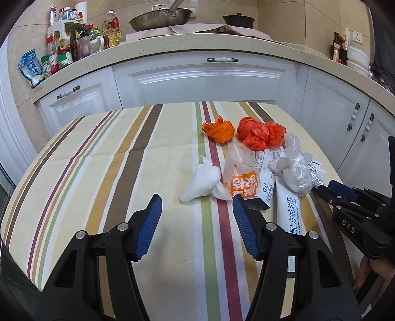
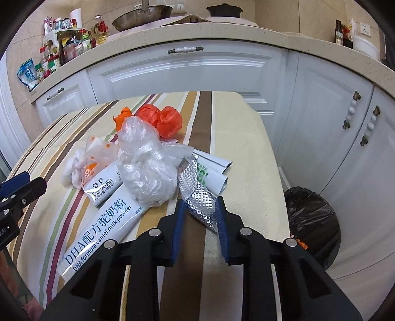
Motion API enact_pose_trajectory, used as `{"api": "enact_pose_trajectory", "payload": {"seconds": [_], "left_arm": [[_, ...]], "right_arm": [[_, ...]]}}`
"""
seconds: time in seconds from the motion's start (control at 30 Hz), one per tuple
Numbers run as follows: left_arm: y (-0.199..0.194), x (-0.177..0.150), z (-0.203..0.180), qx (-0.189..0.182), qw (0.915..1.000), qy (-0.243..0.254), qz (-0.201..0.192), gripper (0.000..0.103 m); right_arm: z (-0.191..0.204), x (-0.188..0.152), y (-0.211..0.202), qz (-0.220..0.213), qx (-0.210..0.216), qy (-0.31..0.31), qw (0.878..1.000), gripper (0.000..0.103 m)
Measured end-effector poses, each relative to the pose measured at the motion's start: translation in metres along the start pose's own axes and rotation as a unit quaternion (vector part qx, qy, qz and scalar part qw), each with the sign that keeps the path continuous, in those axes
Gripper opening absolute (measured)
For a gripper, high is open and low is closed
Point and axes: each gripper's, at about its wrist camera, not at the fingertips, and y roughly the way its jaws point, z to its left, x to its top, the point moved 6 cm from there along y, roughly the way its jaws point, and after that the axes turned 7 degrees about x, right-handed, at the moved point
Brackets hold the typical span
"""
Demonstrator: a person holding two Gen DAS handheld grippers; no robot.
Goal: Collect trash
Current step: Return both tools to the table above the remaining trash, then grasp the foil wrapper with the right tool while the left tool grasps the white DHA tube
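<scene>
Trash lies on the striped table [image 1: 98,158]: a white crumpled bag [image 1: 201,182], an orange-printed wrapper [image 1: 243,180], orange bags [image 1: 219,129] and red bags [image 1: 259,133], a clear plastic bag [image 2: 145,163], a camel milk powder packet [image 2: 98,232] and a silver foil wrapper [image 2: 197,197]. My left gripper [image 1: 197,205] is open, just short of the white bag. My right gripper [image 2: 199,210] has its fingers on both sides of the foil wrapper's end, narrowly apart. It also shows in the left wrist view [image 1: 328,187].
A bin with a black liner [image 2: 313,222] stands on the floor right of the table. White cabinets [image 1: 209,81] and a counter with bottles [image 1: 74,47], a pan [image 1: 160,18] and a pot [image 1: 238,21] stand behind the table.
</scene>
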Motion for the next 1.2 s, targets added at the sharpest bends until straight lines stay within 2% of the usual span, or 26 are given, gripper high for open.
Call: {"api": "enact_pose_trajectory", "payload": {"seconds": [0.07,0.1,0.13,0.2,0.4,0.47,0.57,0.63,0.67,0.87,0.9,0.93,0.97,1.2], "left_arm": [[0.000,0.000,-0.002,-0.001,1.0000,0.000,0.001,0.058],[0.000,0.000,-0.004,-0.002,1.0000,0.000,0.001,0.058],[0.000,-0.001,-0.005,-0.003,1.0000,0.001,0.001,0.058],[-0.001,-0.002,-0.008,-0.005,1.0000,0.004,0.001,0.059],[-0.007,-0.006,-0.016,-0.009,0.9999,0.010,-0.002,0.062],[-0.008,-0.008,-0.017,-0.009,0.9999,0.009,-0.004,0.065],[-0.008,-0.009,-0.018,-0.010,0.9999,0.010,-0.002,0.065],[-0.008,-0.011,-0.020,-0.011,0.9999,0.010,-0.002,0.065],[-0.009,-0.011,-0.021,-0.012,0.9999,0.009,-0.002,0.065],[-0.011,-0.016,-0.028,-0.022,0.9997,0.012,-0.005,0.068],[-0.011,-0.016,-0.029,-0.023,0.9996,0.013,-0.004,0.070],[-0.011,-0.016,-0.031,-0.024,0.9996,0.014,-0.005,0.071],[-0.012,-0.017,-0.032,-0.026,0.9995,0.014,-0.005,0.072],[-0.020,-0.018,-0.043,-0.048,0.9986,0.017,-0.016,0.076]], "right_arm": [[0.001,-0.001,-0.001,-0.001,0.002,-0.002,1.000,0.026],[0.002,-0.002,-0.002,-0.002,0.003,-0.003,1.000,0.022],[0.003,-0.002,-0.004,-0.005,0.004,-0.006,1.000,0.015],[0.005,-0.004,-0.006,-0.003,0.007,-0.009,1.000,0.010],[0.006,-0.017,-0.018,-0.007,0.022,0.005,1.000,0.009],[0.005,-0.016,-0.021,-0.011,0.023,0.009,1.000,0.011],[0.004,-0.014,-0.022,-0.016,0.015,0.008,1.000,0.027],[0.004,-0.012,-0.021,-0.018,0.010,0.008,1.000,0.043],[0.003,-0.011,-0.021,-0.020,0.007,0.007,1.000,0.045],[0.001,-0.011,-0.010,0.000,-0.004,0.001,1.000,0.045],[0.001,-0.013,-0.006,0.007,-0.003,0.000,1.000,0.043],[0.000,-0.015,-0.006,0.008,-0.002,0.002,1.000,0.032],[0.000,-0.016,-0.004,0.012,0.003,0.004,1.000,0.030],[-0.004,-0.021,-0.018,-0.006,0.000,0.006,1.000,0.030]]}}
